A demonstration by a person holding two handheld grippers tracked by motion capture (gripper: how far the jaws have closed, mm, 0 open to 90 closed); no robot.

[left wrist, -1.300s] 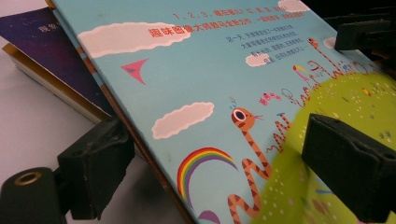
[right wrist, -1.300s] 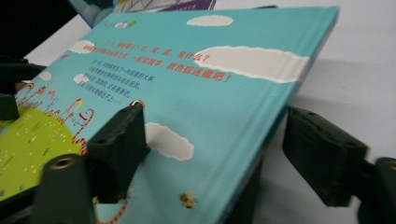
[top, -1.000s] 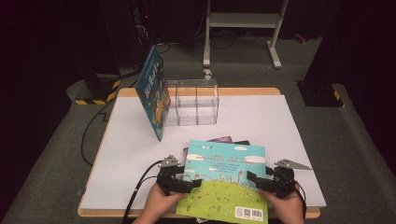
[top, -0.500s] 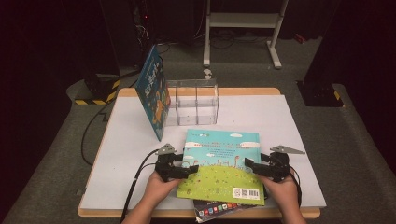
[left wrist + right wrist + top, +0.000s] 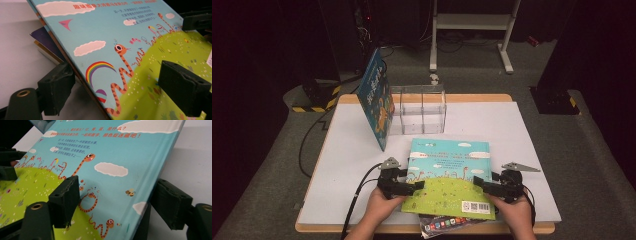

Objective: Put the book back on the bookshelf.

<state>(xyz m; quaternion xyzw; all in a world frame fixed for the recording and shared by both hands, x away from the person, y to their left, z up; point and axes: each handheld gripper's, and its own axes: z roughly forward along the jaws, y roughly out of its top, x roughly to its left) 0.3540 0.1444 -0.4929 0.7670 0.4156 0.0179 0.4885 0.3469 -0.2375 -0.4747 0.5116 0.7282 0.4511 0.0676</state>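
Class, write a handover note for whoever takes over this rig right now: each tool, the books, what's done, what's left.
Left tool: jaws straddle the picture book at its left edge; grip unclear.
Right tool: jaws have just been closing around its right edge; pads not clearly pressing yet.
The picture book lies on a stack at the table near edge. A blue book leans against the clear rack.
Done: both tools placed.
Left: probably grip, lift, carry to the rack.
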